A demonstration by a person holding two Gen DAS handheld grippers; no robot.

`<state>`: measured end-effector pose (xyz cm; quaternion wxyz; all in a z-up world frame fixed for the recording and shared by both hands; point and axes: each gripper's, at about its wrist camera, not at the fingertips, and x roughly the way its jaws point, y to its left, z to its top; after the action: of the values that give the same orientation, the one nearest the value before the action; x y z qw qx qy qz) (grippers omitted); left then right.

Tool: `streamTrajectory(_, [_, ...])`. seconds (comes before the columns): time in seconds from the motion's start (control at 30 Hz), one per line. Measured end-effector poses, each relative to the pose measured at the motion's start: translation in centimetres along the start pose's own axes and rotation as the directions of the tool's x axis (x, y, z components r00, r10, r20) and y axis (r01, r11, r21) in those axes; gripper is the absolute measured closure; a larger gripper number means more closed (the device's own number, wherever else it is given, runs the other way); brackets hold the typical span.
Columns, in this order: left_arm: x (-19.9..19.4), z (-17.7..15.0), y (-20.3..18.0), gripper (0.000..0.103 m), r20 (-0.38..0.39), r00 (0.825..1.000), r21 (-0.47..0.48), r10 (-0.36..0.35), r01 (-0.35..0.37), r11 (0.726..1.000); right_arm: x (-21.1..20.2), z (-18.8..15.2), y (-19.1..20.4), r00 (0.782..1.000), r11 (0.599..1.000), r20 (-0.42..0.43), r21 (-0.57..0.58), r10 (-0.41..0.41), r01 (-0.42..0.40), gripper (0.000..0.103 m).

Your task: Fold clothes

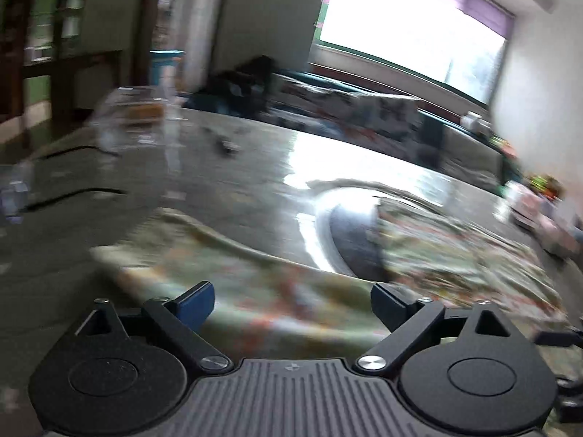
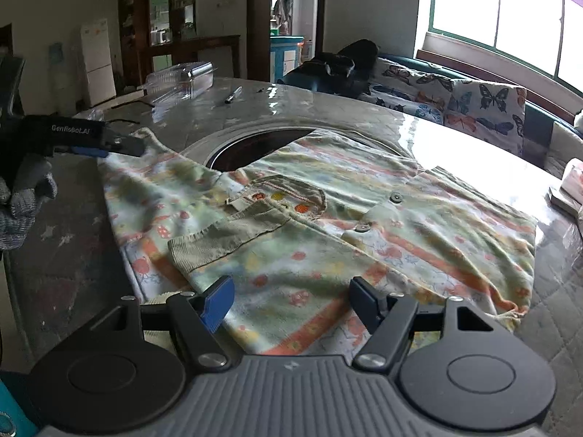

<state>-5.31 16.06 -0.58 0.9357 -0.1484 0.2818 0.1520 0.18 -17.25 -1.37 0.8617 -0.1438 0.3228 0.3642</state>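
The patterned shirt (image 2: 328,218) lies spread across the bench (image 2: 455,134), mid-frame. Left gripper (image 1: 291,307) fingers wide, right gripper (image 2: 289,304) fingers apart, both apparently empty. Next likely: grasp an edge, fold inward.

Upper left: clear plastic container (image 2: 181,77), pen (image 2: 233,94), white fridge (image 2: 96,61). Upper right: butterfly-print sofa cover (image 2: 470,100), bright window (image 2: 510,11). Centre: table's dark round opening (image 2: 251,147).

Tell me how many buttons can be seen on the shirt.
2. One button sits near the middle of the shirt, the other button just below and left of it. Folds may hide more.
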Motion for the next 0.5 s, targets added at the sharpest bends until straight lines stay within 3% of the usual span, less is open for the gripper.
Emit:
streamTrajectory(0.1, [0.1,0.5,2.7,0.007,0.020,0.993,-0.074,0.114,-0.112,0.991,-0.3,0.0,-0.3,1.000,1.000,0.002,0.018,-0.008,0.008,0.031])
streamTrajectory(0.23, [0.8,1.0,6.1,0.013,-0.006,0.974,-0.201,0.228,-0.225,0.953,-0.5,0.0,-0.7,1.000,0.999,0.003,0.037,-0.011,0.011,0.031])
streamTrajectory(0.33, [1.2,1.1,7.4,0.026,-0.020,0.965,-0.244,0.260,-0.257,0.935,-0.6,0.0,-0.7,1.000,0.999,0.006,0.042,-0.012,0.012,0.031])
streamTrajectory(0.5, [1.7,1.5,7.6,0.052,-0.016,0.959,-0.232,0.283,-0.279,0.932,-0.6,0.0,-0.6,1.000,0.999,0.008,0.044,-0.011,0.011,0.031])
